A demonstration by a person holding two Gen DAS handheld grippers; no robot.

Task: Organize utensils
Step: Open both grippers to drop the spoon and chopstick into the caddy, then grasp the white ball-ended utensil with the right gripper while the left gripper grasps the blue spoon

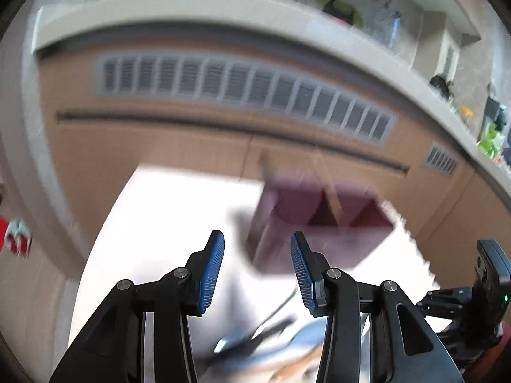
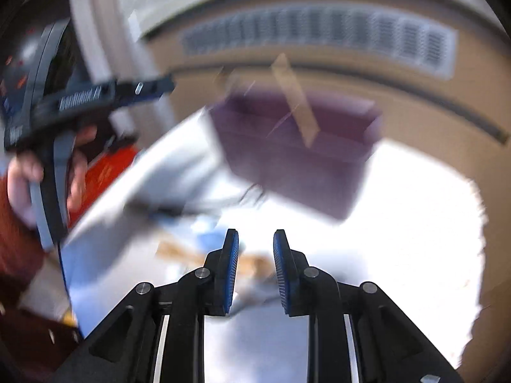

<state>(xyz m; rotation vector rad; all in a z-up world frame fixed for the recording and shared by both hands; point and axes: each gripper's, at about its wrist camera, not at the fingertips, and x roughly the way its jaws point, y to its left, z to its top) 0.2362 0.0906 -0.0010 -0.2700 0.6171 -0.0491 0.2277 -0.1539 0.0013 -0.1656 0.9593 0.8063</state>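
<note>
A purple utensil box (image 1: 306,223) with compartments stands on the white table (image 1: 166,210), blurred, with a wooden utensil (image 2: 295,99) sticking out of it. My left gripper (image 1: 257,245) is open just short of the box (image 2: 287,156), nothing between its blue pads. Below it lie blurred utensils (image 1: 255,341) with dark and metal handles on a blue-and-white patch. My right gripper (image 2: 255,242) is open and empty above a wooden-handled utensil (image 2: 255,265) and dark utensils (image 2: 179,207). The left gripper's body (image 2: 64,102) and the hand holding it show at the left of the right wrist view.
Tan cabinet fronts with a long grey vent (image 1: 242,95) rise behind the table under a pale countertop (image 1: 191,9). The right gripper's body (image 1: 479,287) sits at the right edge. A red object (image 2: 105,172) lies left of the table. Small items crowd the counter's far right (image 1: 488,134).
</note>
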